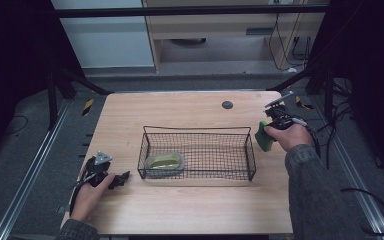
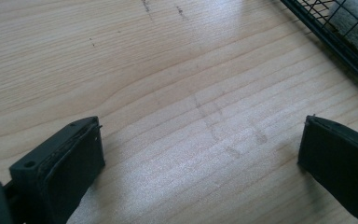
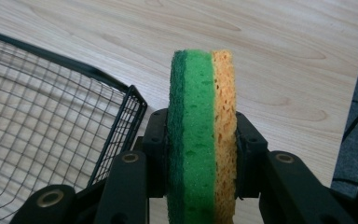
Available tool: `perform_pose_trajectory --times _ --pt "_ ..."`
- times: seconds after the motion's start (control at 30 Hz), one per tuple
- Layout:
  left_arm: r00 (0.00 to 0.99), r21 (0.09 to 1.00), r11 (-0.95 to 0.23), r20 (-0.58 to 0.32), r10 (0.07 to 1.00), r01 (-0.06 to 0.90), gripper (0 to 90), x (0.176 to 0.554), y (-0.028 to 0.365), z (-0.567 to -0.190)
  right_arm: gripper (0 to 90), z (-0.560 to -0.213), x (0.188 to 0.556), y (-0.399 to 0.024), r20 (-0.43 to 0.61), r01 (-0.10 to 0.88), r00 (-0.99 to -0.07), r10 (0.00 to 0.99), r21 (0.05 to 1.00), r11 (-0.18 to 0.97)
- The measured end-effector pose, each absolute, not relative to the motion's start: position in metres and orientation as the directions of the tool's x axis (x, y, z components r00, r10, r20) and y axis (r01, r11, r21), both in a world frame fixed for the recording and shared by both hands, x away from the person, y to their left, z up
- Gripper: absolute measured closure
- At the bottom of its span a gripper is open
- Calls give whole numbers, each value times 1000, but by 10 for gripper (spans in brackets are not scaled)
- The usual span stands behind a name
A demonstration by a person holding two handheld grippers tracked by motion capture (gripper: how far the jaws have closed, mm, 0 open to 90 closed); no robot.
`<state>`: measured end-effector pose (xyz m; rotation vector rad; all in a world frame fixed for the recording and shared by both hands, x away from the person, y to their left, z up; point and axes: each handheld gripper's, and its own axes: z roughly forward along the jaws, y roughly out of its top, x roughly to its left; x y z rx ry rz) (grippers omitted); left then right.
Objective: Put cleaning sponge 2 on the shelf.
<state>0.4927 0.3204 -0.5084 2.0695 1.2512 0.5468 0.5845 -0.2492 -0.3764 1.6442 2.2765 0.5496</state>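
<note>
One green-and-yellow sponge (image 3: 203, 135) stands on edge, clamped between the right gripper's (image 3: 200, 154) fingers just past the right end of one wire basket (image 1: 197, 131). The left gripper's (image 2: 200, 158) fingers stand apart over the pale wood surface (image 1: 180, 205).

Basket (image 1: 198, 152) sits mid-frame on the bench (image 1: 180, 205), dish (image 1: 165, 162) in its lower-left corner, sponge (image 1: 263, 136) just right of it, left gripper (image 1: 122, 177) at lower left.
</note>
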Motion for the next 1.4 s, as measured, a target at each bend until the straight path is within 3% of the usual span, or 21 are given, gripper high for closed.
perform_pose_trajectory --times 0.73,1.4 --pt "456 712 -331 17 890 619 0 493 320 -508 641 -326 528 -251 5 739 -406 914 590 326" --pt "458 710 -335 20 889 619 0 493 321 -508 641 -311 514 -232 9 695 -468 884 621 361"
